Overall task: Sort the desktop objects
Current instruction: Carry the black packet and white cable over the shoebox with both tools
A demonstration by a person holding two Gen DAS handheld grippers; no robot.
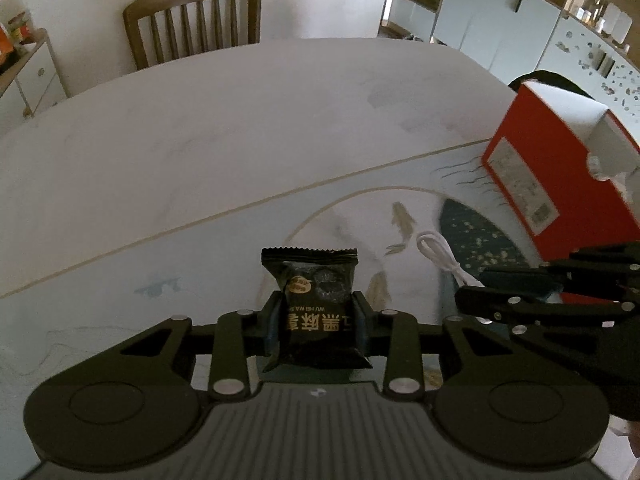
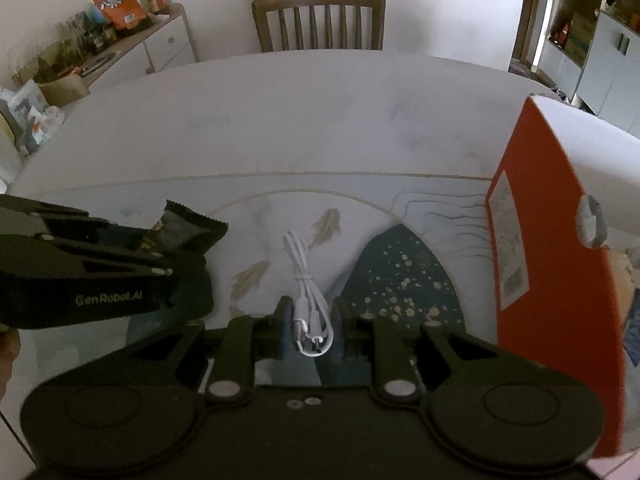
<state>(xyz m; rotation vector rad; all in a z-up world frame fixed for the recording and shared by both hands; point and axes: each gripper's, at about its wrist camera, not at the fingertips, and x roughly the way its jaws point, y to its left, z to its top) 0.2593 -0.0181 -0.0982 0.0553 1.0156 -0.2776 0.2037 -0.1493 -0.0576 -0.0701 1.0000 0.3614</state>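
Snack packet (image 1: pixel 316 304) — black wrapper, gold print — sits clamped between the fingers of the left gripper (image 1: pixel 316 316), standing upright with its crimped top edge pointing away from the camera. It appears held above the bench (image 1: pixel 200 152), a pale marble-look top. White cable (image 2: pixel 306 304), bundled in a loop with its plugs toward the camera, is pinched between the fingers of the right gripper (image 2: pixel 310 320); the far end of the loop trails forward over a printed mat (image 2: pixel 400 280) with fish and a dark speckled patch. Whether that far end touches the mat, I cannot tell. Both grippers side by side, close together — each shows in the other's view. Orange box (image 2: pixel 560 280) with a white top stands on the right of the bench, near the right gripper. Wooden chair (image 1: pixel 196 20) at the far edge of the bench.
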